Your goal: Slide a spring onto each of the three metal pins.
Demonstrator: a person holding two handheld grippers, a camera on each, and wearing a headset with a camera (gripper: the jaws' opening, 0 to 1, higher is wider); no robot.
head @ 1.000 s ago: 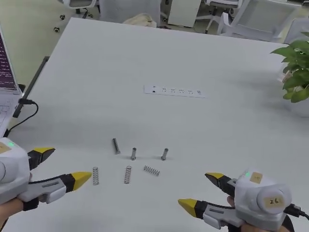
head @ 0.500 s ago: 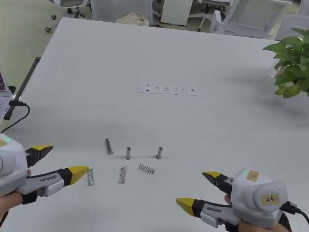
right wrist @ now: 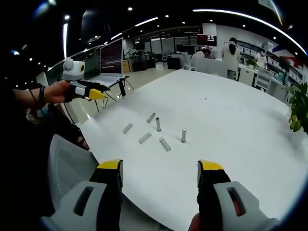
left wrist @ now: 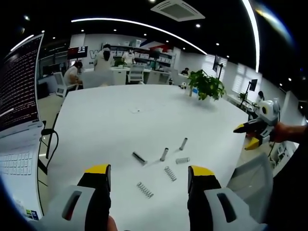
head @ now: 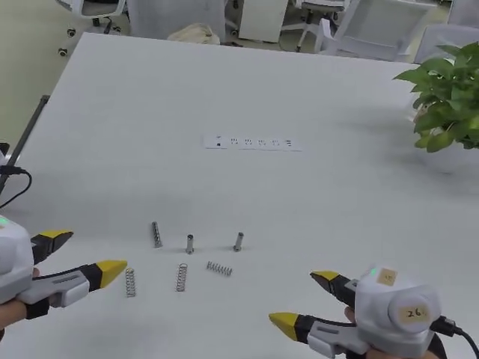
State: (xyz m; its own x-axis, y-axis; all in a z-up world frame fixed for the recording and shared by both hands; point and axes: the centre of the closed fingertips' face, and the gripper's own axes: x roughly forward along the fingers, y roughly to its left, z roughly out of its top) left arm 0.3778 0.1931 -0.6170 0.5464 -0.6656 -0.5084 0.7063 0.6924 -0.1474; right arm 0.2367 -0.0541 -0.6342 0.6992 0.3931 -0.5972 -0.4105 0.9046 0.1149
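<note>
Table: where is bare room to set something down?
Bare: between the power strip and the pins, and right of the pins toward the plant. Crowded: where the pins and springs cluster.

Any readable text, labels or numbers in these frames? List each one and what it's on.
"26": handwritten on the round sticker on the back of the right gripper.
Square sticker on top of that gripper: too small to read.
Laptop screen: lines of text, too small to read.
Wall sign: blurred, unreadable.
Power strip: markings too small to read.
</note>
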